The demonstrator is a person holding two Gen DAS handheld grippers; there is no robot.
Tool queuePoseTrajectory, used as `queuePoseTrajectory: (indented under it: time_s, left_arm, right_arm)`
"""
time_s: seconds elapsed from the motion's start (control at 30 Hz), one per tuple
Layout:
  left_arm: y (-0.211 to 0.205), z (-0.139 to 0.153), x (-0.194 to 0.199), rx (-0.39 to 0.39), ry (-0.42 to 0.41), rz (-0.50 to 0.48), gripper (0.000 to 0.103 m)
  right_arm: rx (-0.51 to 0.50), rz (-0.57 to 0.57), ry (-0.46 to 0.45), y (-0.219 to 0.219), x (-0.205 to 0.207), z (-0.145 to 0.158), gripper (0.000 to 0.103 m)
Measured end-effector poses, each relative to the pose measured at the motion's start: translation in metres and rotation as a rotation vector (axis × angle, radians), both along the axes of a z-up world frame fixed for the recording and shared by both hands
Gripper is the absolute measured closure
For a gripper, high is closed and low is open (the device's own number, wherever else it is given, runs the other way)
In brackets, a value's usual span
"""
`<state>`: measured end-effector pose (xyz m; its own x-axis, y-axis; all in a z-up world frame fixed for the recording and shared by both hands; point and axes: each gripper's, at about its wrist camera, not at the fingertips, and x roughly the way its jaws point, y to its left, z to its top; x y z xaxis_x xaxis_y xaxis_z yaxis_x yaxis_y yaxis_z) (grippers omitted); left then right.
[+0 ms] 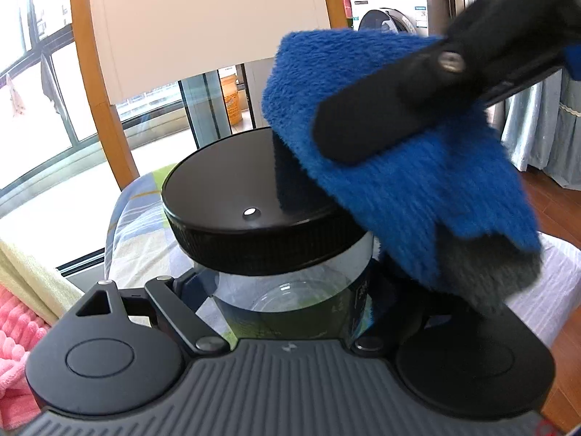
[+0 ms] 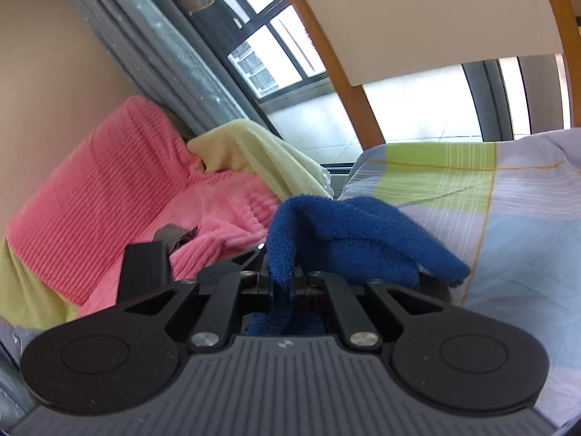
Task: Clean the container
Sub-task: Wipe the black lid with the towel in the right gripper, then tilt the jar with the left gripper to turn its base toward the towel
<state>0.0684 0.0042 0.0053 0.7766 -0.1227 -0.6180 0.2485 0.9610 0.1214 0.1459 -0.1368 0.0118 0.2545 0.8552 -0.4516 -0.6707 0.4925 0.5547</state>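
A clear jar (image 1: 250, 290) with a black screw lid (image 1: 232, 189) sits between the jaws of my left gripper (image 1: 290, 287), which is shut on its body. A fluffy blue cloth (image 1: 410, 181) comes in from the upper right and lies against the right edge of the lid. One black finger (image 1: 392, 116) of my right gripper presses on top of the cloth. In the right wrist view, my right gripper (image 2: 283, 272) is shut on the blue cloth (image 2: 345, 232), which bunches forward over the fingers and hides their tips. The jar is out of that view.
A bed with a checked sheet (image 2: 490, 210) lies under the jar. A pink blanket (image 2: 120, 189) and a pale yellow cloth (image 2: 261, 152) sit to the left. A wooden-framed white panel (image 1: 203, 29) stands behind, with windows and a washing machine (image 1: 392, 18) beyond.
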Motion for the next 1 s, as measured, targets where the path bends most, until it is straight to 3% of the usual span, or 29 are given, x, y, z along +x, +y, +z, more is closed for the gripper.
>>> queuePoseTrajectory:
  time_s: [0.4, 0.7, 0.77, 0.83, 1.0]
  left_arm:
    - [-0.010, 0.004, -0.013, -0.013, -0.001, 0.005, 0.016]
    - [-0.011, 0.007, -0.015, -0.041, -0.016, 0.005, 0.016]
    - [0.034, -0.004, -0.005, -0.038, -0.030, -0.005, 0.016]
    - [0.040, -0.008, 0.001, -0.022, -0.031, -0.017, 0.016]
    - [-0.001, -0.022, 0.015, 0.068, -0.052, -0.038, 0.014]
  right_arm:
    - [0.011, -0.051, -0.094, 0.020, 0.039, -0.007, 0.101]
    - [0.055, -0.136, -0.086, 0.016, 0.054, -0.016, 0.100]
    - [0.072, -0.176, -0.069, 0.011, 0.059, -0.020, 0.100]
    - [0.074, -0.222, -0.059, 0.006, 0.065, -0.024, 0.098]
    - [0.090, -0.294, -0.014, -0.004, 0.080, -0.034, 0.098]
